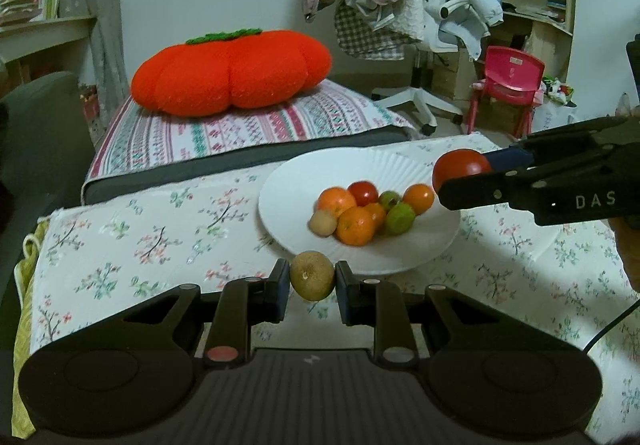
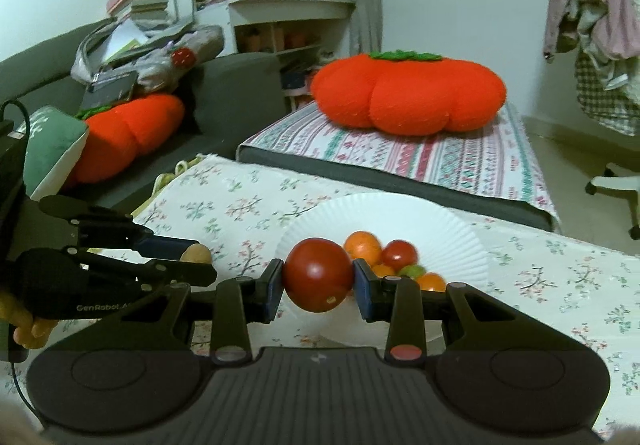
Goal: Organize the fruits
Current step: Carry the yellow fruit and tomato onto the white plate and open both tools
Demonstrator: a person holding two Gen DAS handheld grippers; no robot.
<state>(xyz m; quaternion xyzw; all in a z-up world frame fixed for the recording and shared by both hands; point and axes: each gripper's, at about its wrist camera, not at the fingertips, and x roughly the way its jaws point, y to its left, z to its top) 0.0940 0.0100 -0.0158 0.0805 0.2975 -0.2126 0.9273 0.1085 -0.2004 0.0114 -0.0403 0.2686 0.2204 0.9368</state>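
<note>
A white ridged plate (image 1: 304, 181) on the floral cloth holds several small fruits (image 1: 356, 225): oranges, red tomatoes, green ones and a pale one. My left gripper (image 1: 312, 281) is shut on a brown kiwi (image 1: 312, 280), held just before the plate's near rim. My right gripper (image 2: 318, 279) is shut on a red tomato (image 2: 318, 275) above the plate (image 2: 452, 237); it shows in the left wrist view (image 1: 460, 175) at the plate's right edge. The left gripper (image 2: 196, 259) with the kiwi (image 2: 196, 254) shows at the left of the right wrist view.
The floral cloth (image 1: 140, 245) covers the table. Behind it is a striped cushion (image 1: 240, 133) with a big orange pumpkin pillow (image 1: 232, 73). A sofa with a second pumpkin pillow (image 2: 124, 133) is at the left. An office chair (image 1: 412, 45) and red child's chair (image 1: 508, 85) stand at the back right.
</note>
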